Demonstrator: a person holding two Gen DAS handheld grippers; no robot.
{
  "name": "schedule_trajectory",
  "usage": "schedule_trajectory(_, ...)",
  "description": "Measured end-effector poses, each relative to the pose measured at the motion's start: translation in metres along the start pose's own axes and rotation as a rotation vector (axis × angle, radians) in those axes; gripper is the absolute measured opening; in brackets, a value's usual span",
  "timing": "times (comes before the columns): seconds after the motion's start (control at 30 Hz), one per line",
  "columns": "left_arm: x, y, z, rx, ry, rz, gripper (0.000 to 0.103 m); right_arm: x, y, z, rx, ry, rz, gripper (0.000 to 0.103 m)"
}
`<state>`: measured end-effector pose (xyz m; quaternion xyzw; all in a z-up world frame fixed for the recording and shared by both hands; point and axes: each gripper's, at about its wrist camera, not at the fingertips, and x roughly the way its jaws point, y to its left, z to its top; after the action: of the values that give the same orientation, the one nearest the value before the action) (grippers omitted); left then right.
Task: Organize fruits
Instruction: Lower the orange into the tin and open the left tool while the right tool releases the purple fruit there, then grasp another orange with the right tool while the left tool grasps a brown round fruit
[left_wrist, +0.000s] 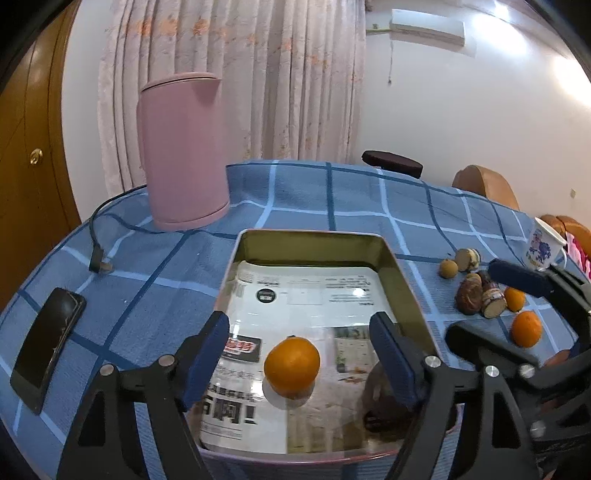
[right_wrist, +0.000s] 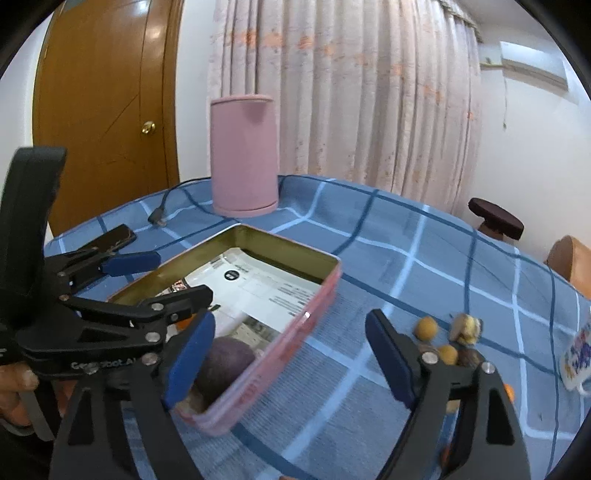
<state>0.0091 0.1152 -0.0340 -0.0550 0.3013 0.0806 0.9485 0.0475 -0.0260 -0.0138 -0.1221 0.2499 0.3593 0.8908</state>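
Observation:
A metal tin lined with printed paper sits on the blue checked cloth. An orange lies inside it, between the tips of my open left gripper, untouched by either pad. A dark purple fruit lies in the tin's near right corner; it also shows in the right wrist view. My right gripper is open and empty, over the tin's pink right wall. Loose on the cloth to the right lie two oranges, brown cut fruits and small yellow fruits.
A pink kettle stands behind the tin with its cable and plug. A black phone lies at the left. A patterned mug stands at the right edge. A dark stool and chairs are beyond the table.

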Motion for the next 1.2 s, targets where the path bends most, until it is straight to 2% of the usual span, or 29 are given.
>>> schedule_trajectory(0.1,-0.002,-0.01,0.002,0.016,-0.007,-0.005,0.08,-0.019,-0.016,-0.009,0.012,-0.017,-0.053,0.086)
schedule_trajectory(0.2,-0.006,-0.021,0.004,0.025,-0.022,-0.021,0.08,-0.037,-0.044,-0.023,0.069,-0.012,-0.151,0.089)
schedule_trajectory(0.37,-0.006,-0.051,0.005,0.061,-0.024,-0.075,0.08,-0.05,-0.099,-0.051,0.219,0.053,-0.295,0.089)
schedule_trajectory(0.47,-0.006,-0.072,0.004,0.095,-0.014,-0.103,0.08,-0.047,-0.118,-0.059,0.288,0.092,-0.306,0.089)
schedule_trajectory(0.7,0.003,-0.107,0.003,0.154,0.004,-0.13,0.08,-0.023,-0.125,-0.064,0.302,0.209,-0.276,0.08)
schedule_trajectory(0.73,0.005,-0.111,0.004,0.156,0.009,-0.138,0.08,-0.02,-0.128,-0.068,0.308,0.23,-0.259,0.076)
schedule_trajectory(0.77,0.007,-0.114,0.005,0.157,0.013,-0.144,0.08,-0.016,-0.131,-0.069,0.319,0.251,-0.24,0.067)
schedule_trajectory(0.8,0.009,-0.117,0.007,0.159,0.018,-0.148,0.08,-0.016,-0.132,-0.071,0.33,0.253,-0.218,0.063)
schedule_trajectory(0.87,0.01,-0.123,0.006,0.165,0.023,-0.163,0.08,-0.018,-0.133,-0.071,0.339,0.236,-0.187,0.049)
schedule_trajectory(1.03,0.017,-0.135,0.004,0.18,0.046,-0.183,0.08,-0.034,-0.13,-0.071,0.337,0.171,-0.233,0.049)
schedule_trajectory(1.2,0.026,-0.155,0.003,0.215,0.061,-0.208,0.08,-0.045,-0.144,-0.071,0.347,0.123,-0.362,0.049)
